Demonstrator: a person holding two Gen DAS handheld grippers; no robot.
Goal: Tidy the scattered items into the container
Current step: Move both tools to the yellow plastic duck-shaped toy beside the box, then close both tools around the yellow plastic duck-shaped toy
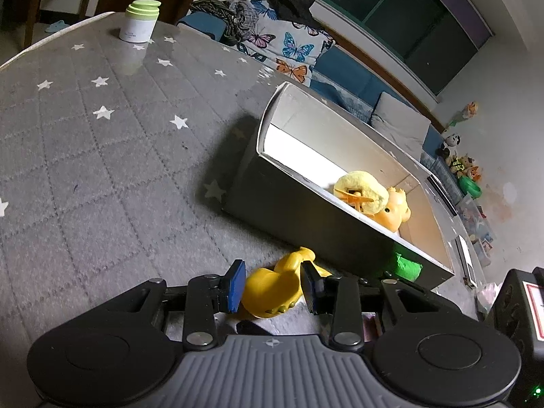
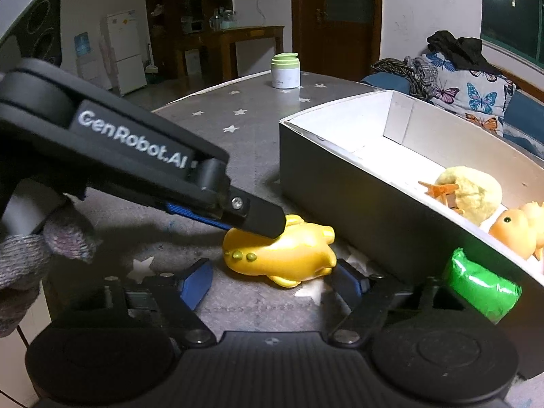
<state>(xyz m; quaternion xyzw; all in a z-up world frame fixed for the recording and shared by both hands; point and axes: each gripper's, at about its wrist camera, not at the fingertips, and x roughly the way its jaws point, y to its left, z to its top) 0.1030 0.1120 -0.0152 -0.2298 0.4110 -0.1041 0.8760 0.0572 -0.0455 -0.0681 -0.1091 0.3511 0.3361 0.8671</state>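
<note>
A yellow plastic animal toy lies on the grey star-patterned tabletop in front of the grey box. My left gripper has its blue pads pressed against both sides of the toy; in the right wrist view it reaches down onto the toy from the left. My right gripper stands open just short of the toy, with nothing between its fingers. Inside the box sit a fluffy yellow chick and an orange duck.
A crumpled green item lies on the table against the box's near wall. A white jar with a green lid stands at the far edge. A gloved hand holds the left gripper. Behind is a sofa with butterfly fabric.
</note>
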